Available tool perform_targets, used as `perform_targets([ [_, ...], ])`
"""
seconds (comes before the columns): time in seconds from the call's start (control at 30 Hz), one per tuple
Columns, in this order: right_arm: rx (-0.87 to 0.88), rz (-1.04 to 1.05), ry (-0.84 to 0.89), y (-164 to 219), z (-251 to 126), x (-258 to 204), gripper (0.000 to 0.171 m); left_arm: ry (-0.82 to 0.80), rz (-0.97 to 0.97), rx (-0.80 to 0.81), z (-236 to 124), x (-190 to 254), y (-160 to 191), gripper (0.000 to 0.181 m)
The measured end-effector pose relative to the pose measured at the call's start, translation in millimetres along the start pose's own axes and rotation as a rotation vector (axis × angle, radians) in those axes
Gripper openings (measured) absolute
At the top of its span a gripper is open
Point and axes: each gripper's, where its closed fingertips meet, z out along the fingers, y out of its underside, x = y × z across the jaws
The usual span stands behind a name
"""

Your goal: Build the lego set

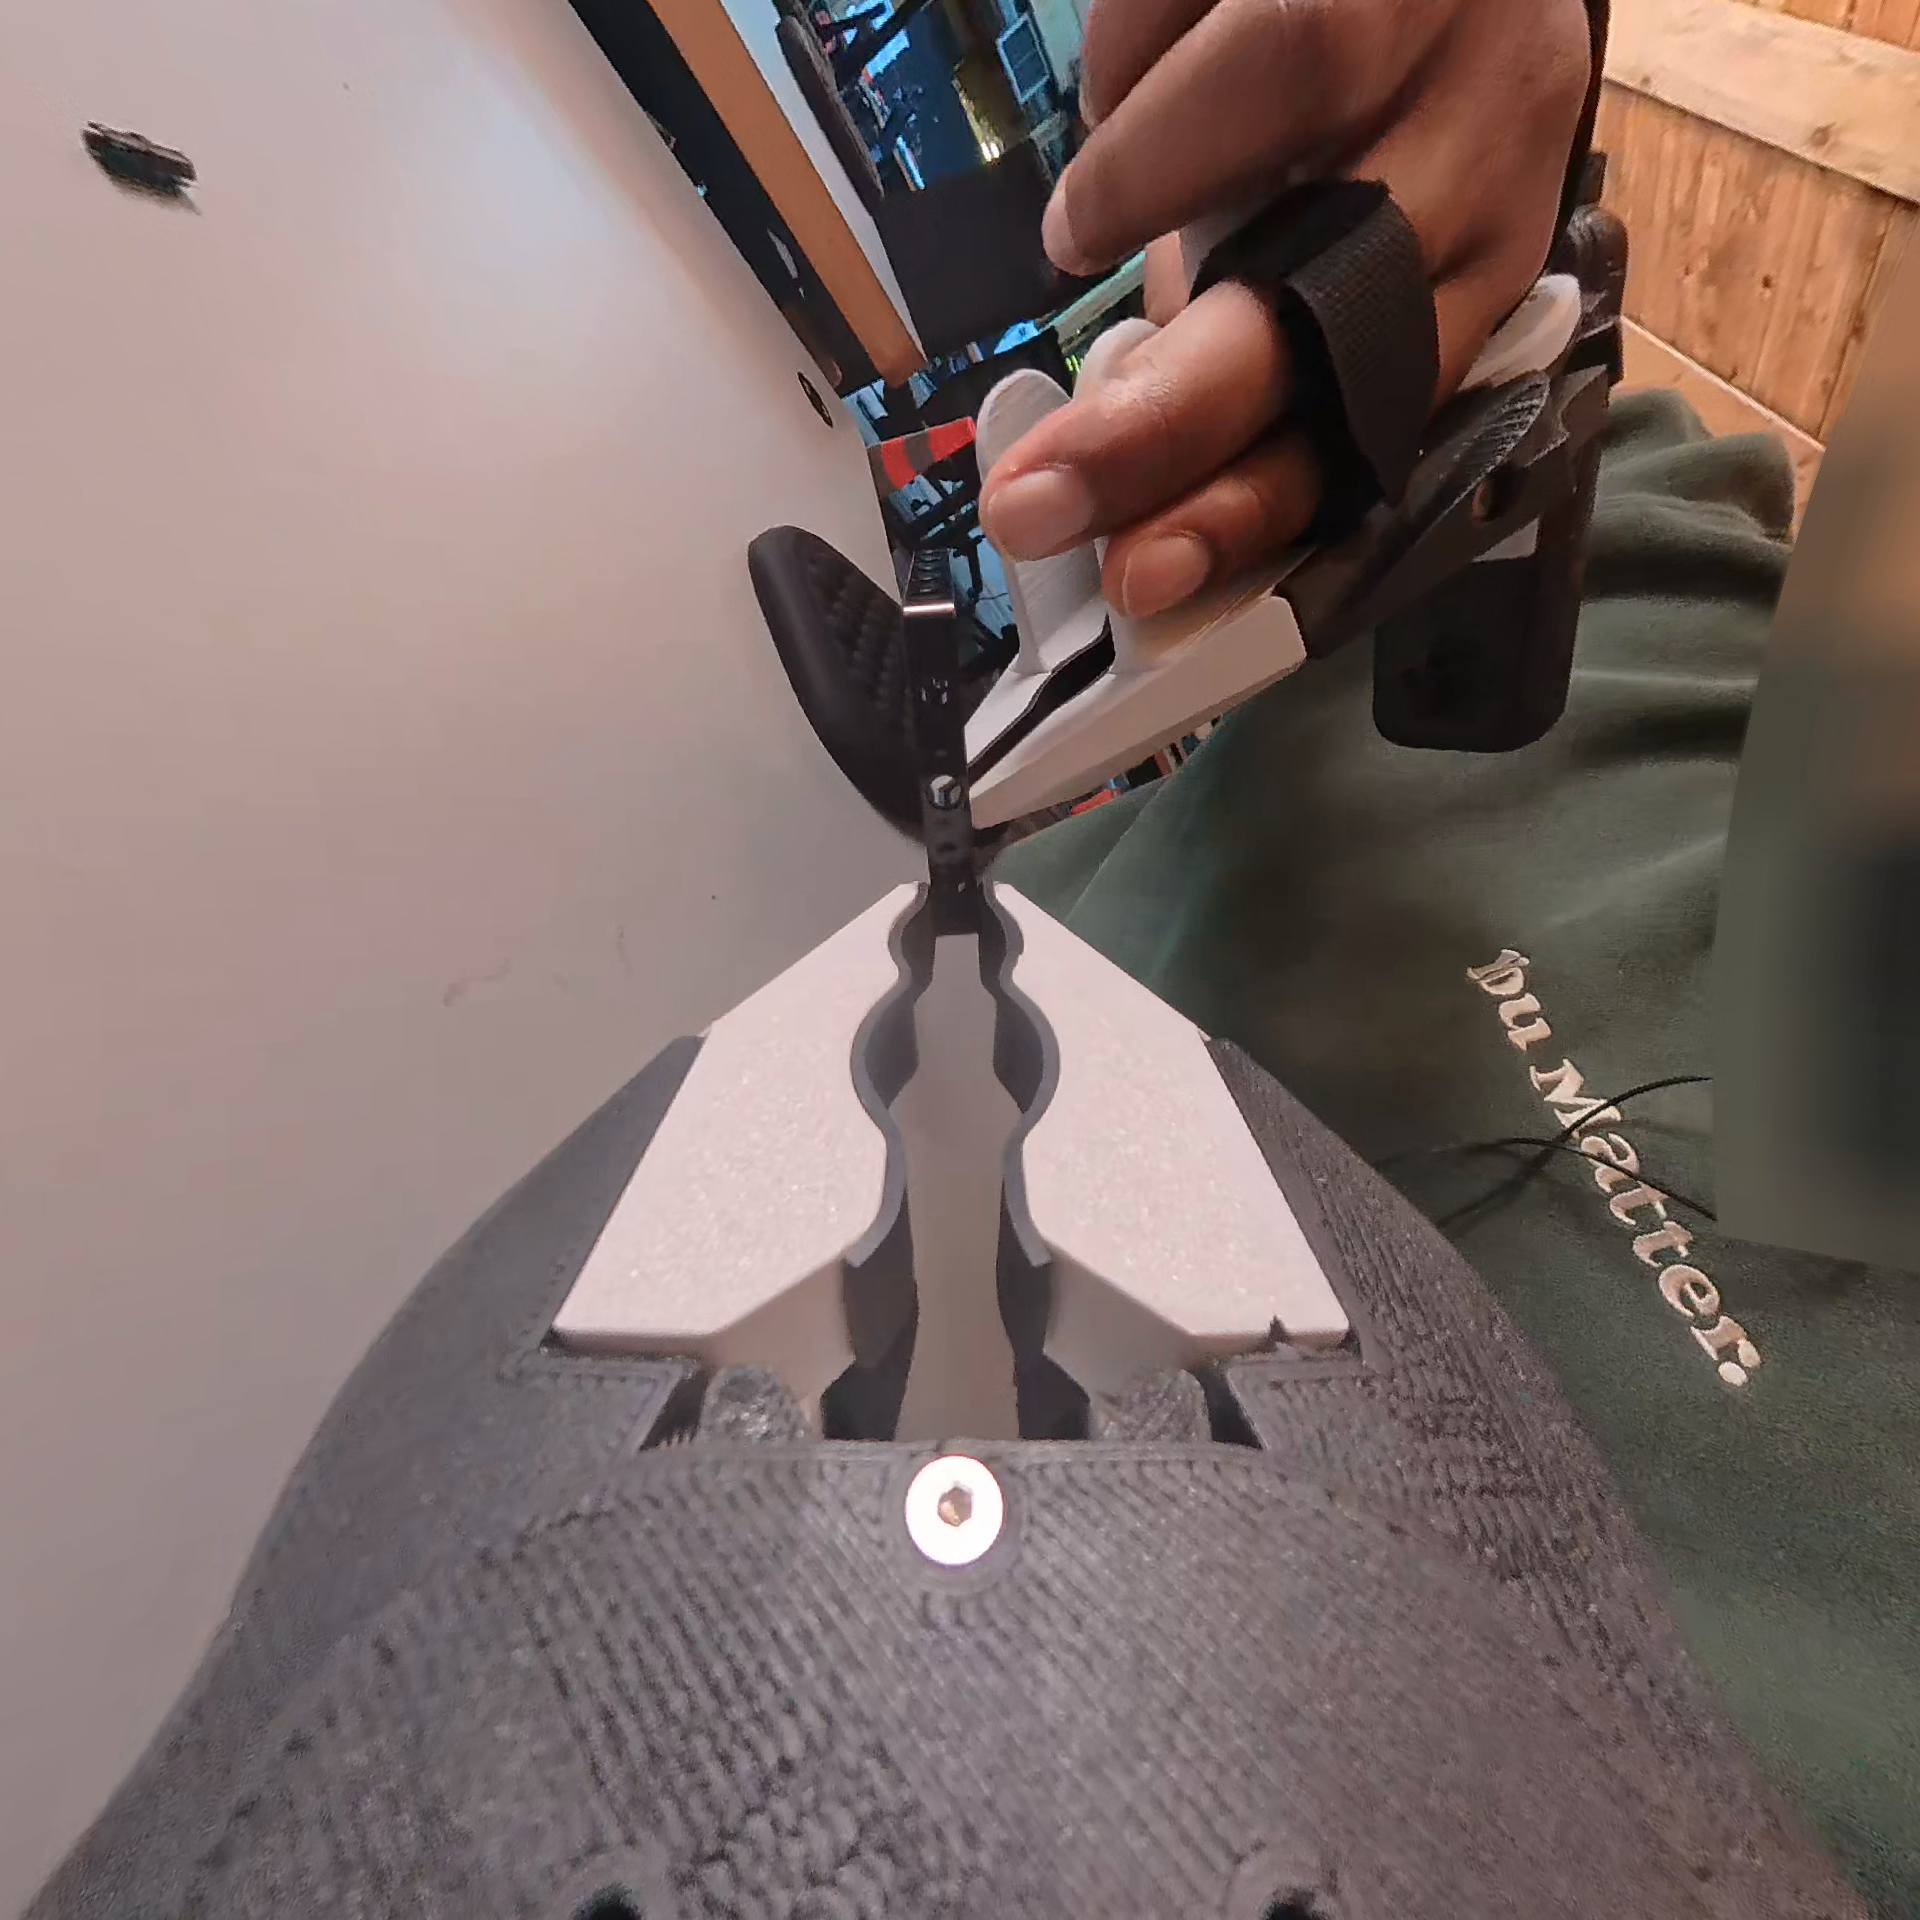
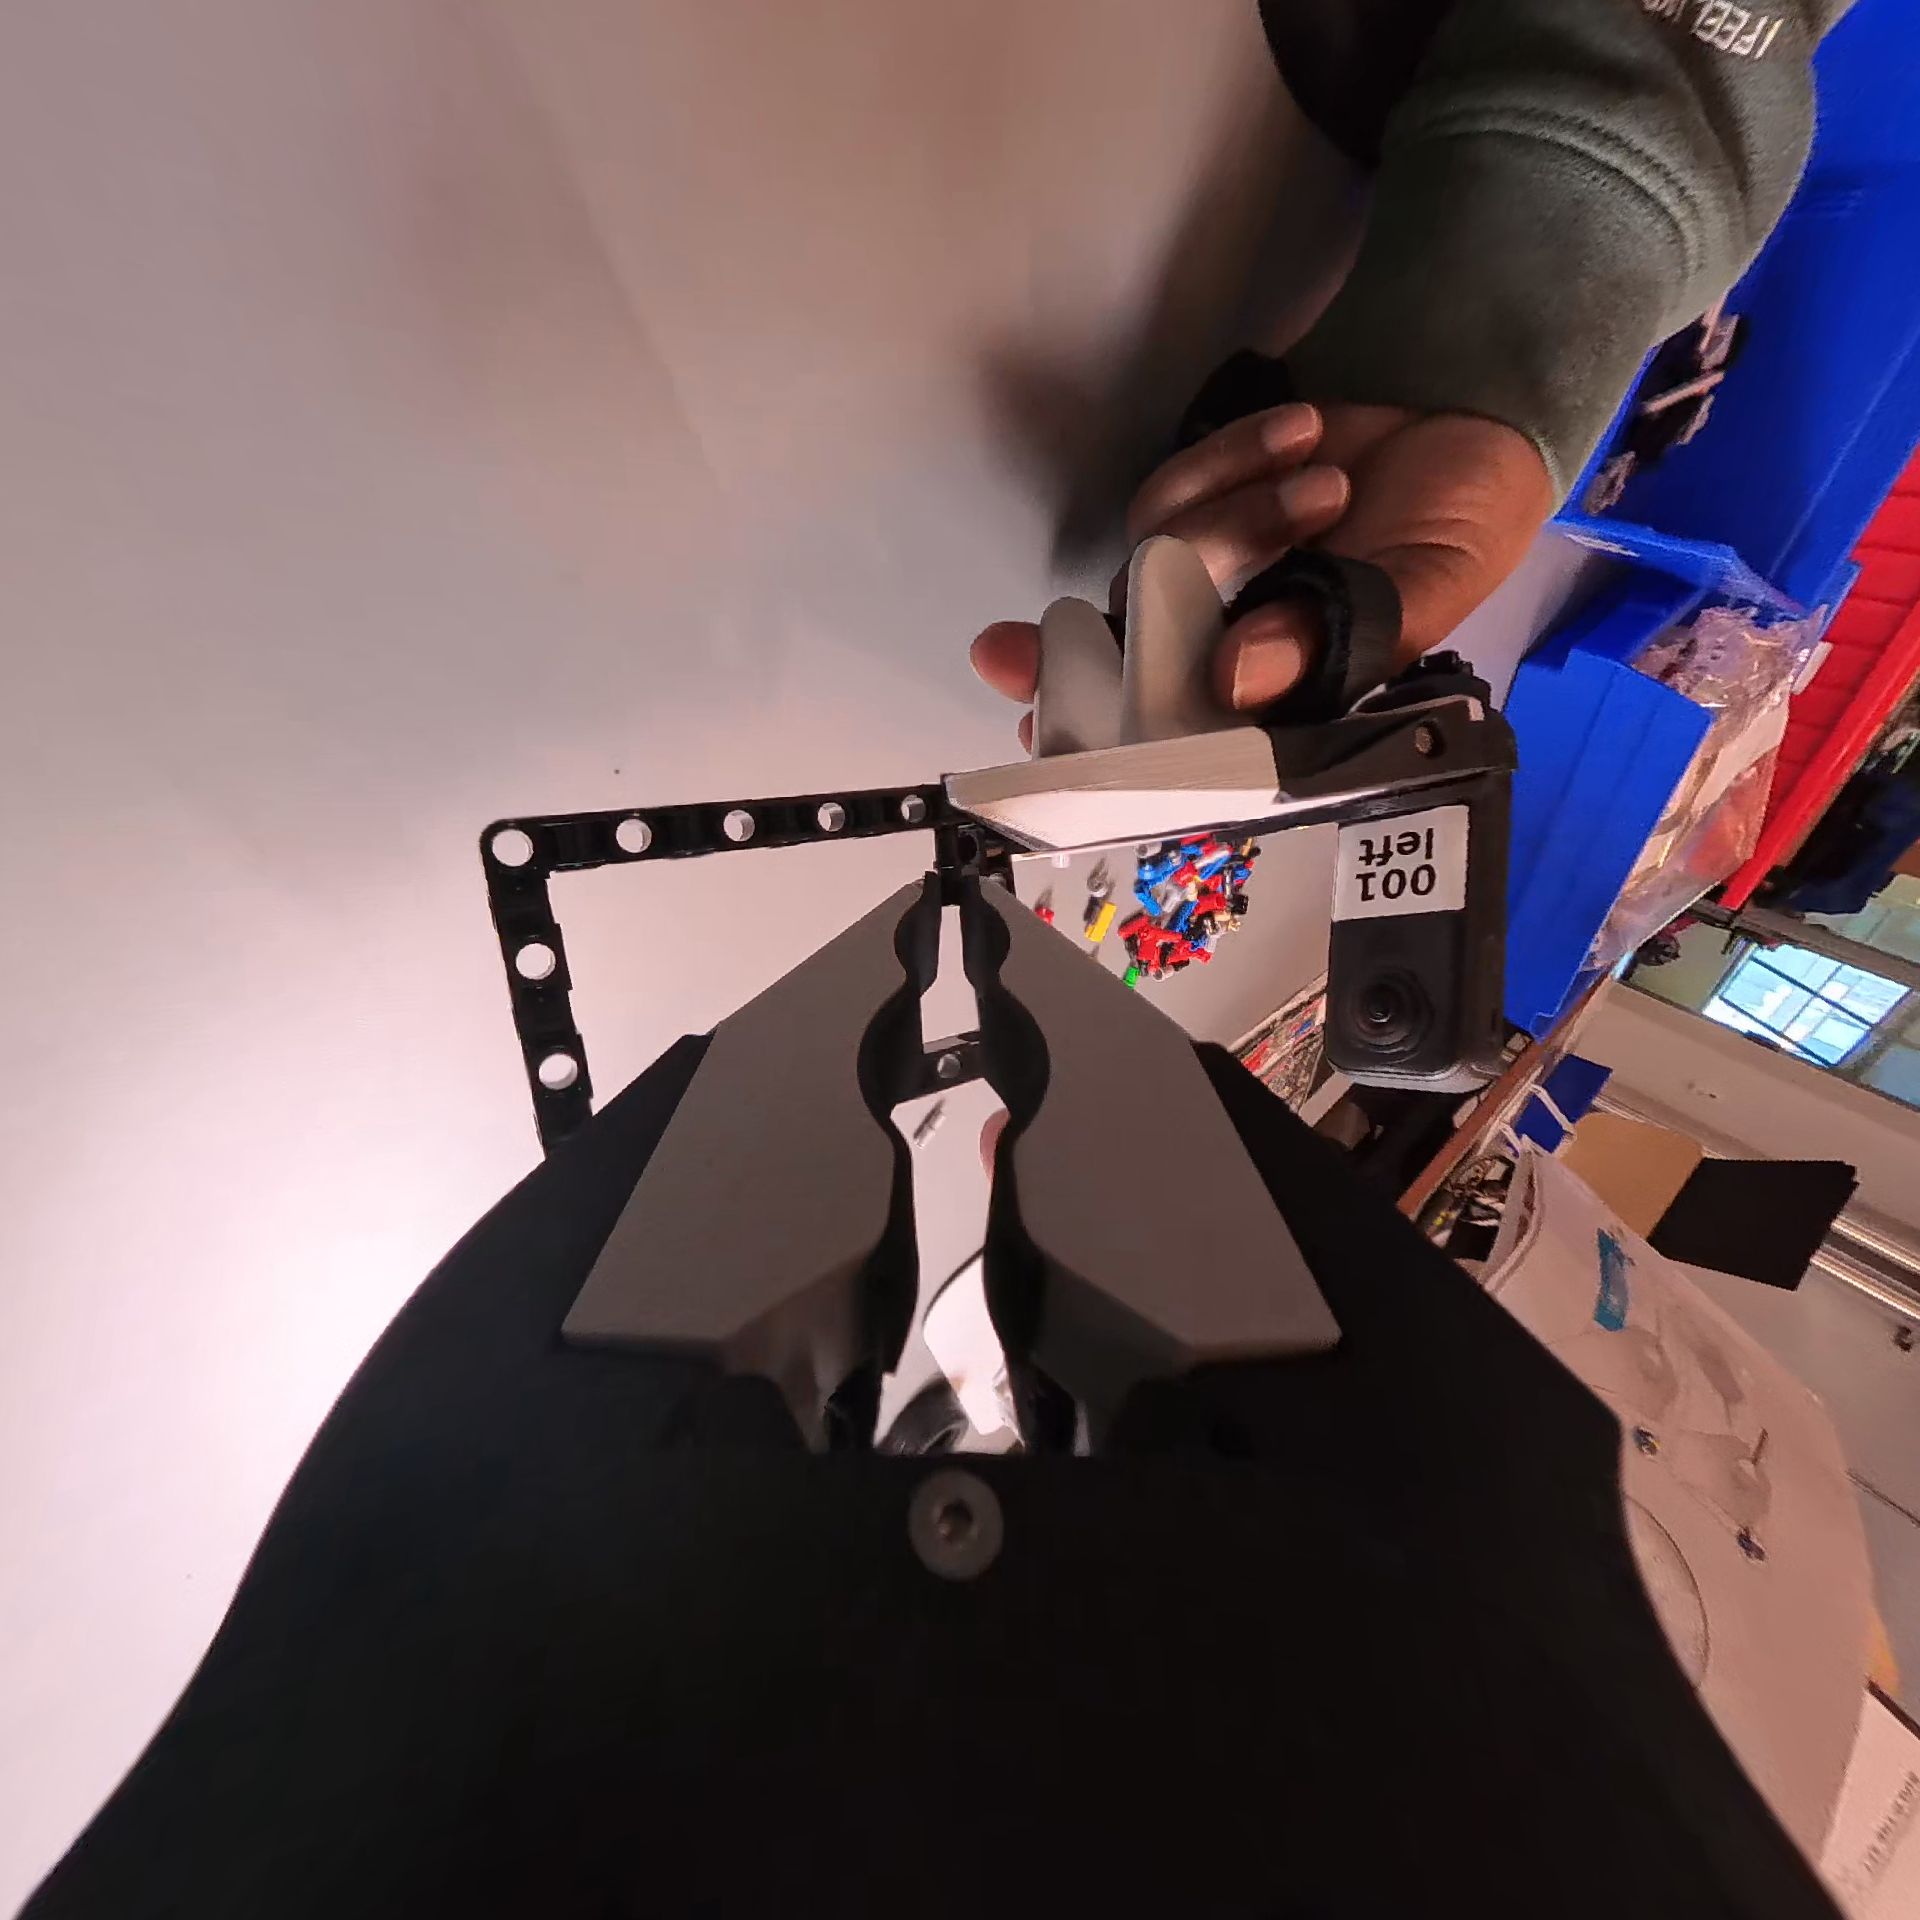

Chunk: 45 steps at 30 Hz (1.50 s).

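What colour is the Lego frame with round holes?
Black; the frame with holes shows best in the right wrist view.

Each camera sits on its gripper's body, looking forward along the two grey fingers at very close range. The left wrist view faces the person's green sweatshirt (image 1: 1403, 1039); the right wrist view faces the white tabletop (image 2: 416, 416). Both share the black perforated plastic beam frame (image 1: 940, 790) (image 2: 727, 826) and the opposite gripper.

Black lego frame (image 2: 634, 836), grey-fingered black gripper (image 2: 951, 894), green sleeve (image 2: 1538, 239), blue bins (image 2: 1621, 831), multicoloured lego pile (image 2: 1174, 904).
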Motion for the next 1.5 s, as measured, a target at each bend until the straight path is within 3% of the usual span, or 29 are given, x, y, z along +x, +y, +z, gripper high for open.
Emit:
perform_targets([
  [0.4, -0.027, -0.159, 0.029, 2.3, -3.4, 1.3, 0.001, 0.01, 0.039, 0.019, 3.5, 9.1, -5.5, 0.005],
  [0.93, -0.2, -0.445, 0.062, 16.7, -0.1, 7.3, 0.0, -0.009, -0.153, 0.11, -1.5, -3.7, -14.3, 0.005],
  [1.3, -0.287, -0.436, 0.092, 28.1, -2.1, 20.7, 0.0, 0.016, -0.128, 0.187, -11.0, 3.7, -28.1, 0.005],
  [1.5, -0.202, -0.489, 0.087, 14.7, -6.0, 20.1, 0.0, 0.02, -0.143, 0.184, -9.9, 3.9, -27.2, 0.005],
])
